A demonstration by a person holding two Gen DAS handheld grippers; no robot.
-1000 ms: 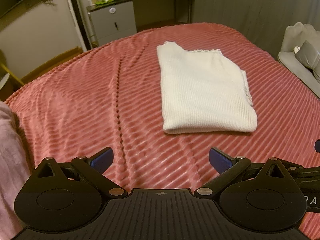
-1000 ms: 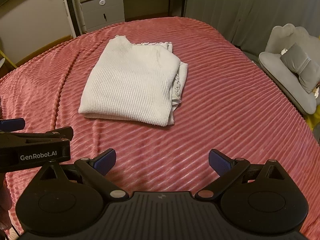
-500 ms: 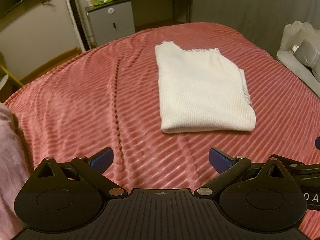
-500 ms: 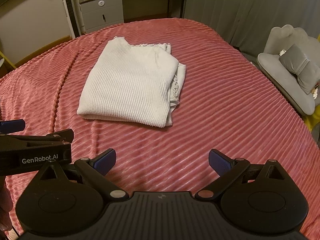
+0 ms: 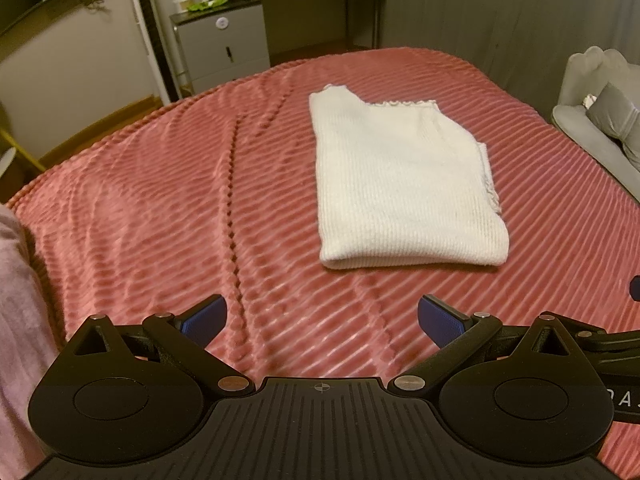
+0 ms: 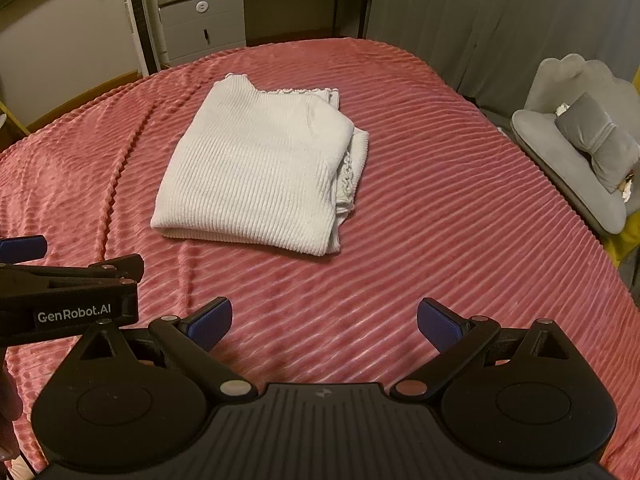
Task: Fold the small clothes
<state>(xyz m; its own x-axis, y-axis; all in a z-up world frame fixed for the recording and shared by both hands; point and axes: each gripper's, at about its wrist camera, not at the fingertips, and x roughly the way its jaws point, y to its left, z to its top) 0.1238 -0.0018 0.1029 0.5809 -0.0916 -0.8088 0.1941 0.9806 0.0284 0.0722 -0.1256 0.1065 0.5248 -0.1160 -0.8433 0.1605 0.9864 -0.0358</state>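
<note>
since a second ago both grippers have drawn back a little, so the white sweater (image 5: 404, 184) sits slightly farther up in each view; it has not shifted on the bed. it lies folded into a neat rectangle on the pink ribbed blanket (image 5: 160, 208), folded edge nearest the cameras. the left gripper (image 5: 320, 320) hovers with its jaws spread wide, holding nothing. the right gripper (image 6: 324, 322) is likewise wide apart and empty, well short of the sweater. a grey nightstand (image 6: 202, 24) stands beyond the bed.
</note>
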